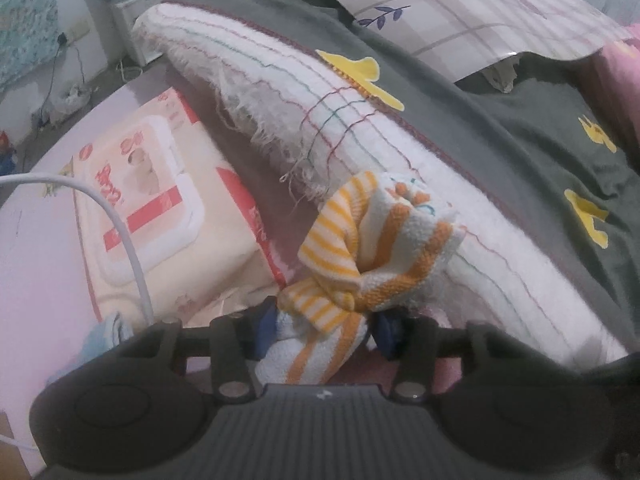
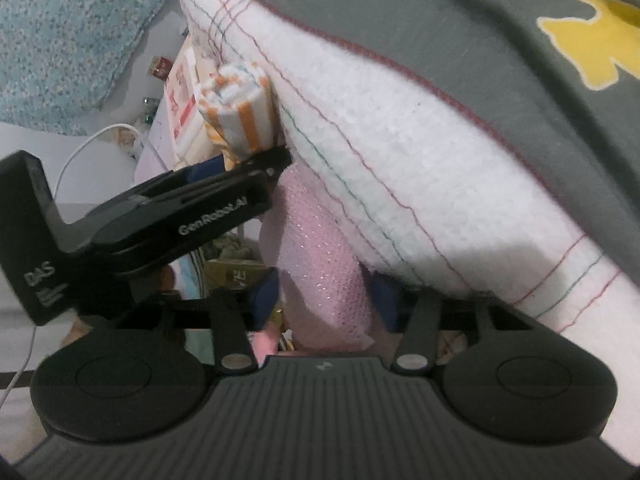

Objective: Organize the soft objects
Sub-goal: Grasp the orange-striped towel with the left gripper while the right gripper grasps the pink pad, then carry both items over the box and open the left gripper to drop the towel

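- Fingers first: the left gripper (image 1: 326,330) is pinching a bunched orange-and-white striped cloth (image 1: 368,248), its blue pads (image 1: 267,332) pressing in on the fabric from both sides, jaws drawn partway in.
- Over in the right wrist view, the right gripper (image 2: 324,300) is squeezing a pink textured cloth (image 2: 320,248), blue pads hugging its two sides, jaws likewise narrowed around the bundle.
- From that same view, the left gripper is showing up as a black clamp reaching in from the left, with the striped cloth sticking up out of its tip.
- Both bundles are sitting right against the edge of a thick white towel (image 1: 360,128) with thin red and green stripes and a frayed end.
- Just left of the striped cloth, a pack of wet wipes (image 1: 160,200) is lying flat, and a white cable (image 1: 120,220) is curving across it.
- Farther back, a dark green blanket (image 1: 520,128) with yellow shapes is draping over the towel.
- Beyond that, a checked sheet (image 1: 480,12) is lying across the top.
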`<control>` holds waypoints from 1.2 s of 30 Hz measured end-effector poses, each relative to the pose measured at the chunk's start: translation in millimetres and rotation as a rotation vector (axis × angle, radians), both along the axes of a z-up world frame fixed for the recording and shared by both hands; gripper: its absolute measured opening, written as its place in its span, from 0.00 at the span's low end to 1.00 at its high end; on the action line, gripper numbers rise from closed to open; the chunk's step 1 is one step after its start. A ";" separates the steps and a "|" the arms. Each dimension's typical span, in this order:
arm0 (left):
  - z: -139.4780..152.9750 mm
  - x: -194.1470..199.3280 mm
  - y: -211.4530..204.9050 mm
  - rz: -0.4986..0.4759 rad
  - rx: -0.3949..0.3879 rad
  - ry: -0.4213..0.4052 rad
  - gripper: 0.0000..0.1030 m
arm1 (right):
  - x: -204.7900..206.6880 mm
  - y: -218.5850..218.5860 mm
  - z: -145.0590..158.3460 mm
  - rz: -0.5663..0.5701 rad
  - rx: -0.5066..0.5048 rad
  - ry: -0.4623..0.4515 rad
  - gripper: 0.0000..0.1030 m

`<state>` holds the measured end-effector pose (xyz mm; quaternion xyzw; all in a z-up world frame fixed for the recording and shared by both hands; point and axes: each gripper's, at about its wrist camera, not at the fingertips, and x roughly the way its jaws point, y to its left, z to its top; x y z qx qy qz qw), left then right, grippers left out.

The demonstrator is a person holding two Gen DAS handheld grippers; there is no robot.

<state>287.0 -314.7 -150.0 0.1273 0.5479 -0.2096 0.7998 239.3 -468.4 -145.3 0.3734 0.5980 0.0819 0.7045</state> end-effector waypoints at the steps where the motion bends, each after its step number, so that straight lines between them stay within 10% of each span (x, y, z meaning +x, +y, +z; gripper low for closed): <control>1: 1.6 0.0 0.8 0.010 -0.002 0.000 0.48 | 0.1 0.3 -1.0 -0.004 0.003 -0.001 0.35; 25: 146.1 -40.6 73.0 0.144 -0.226 -0.096 0.48 | -87.2 0.5 80.9 -0.383 0.063 -0.314 0.27; 36: 203.6 -101.5 248.6 0.352 -0.182 -0.109 0.48 | -113.0 101.3 131.9 -0.355 0.207 -0.396 0.27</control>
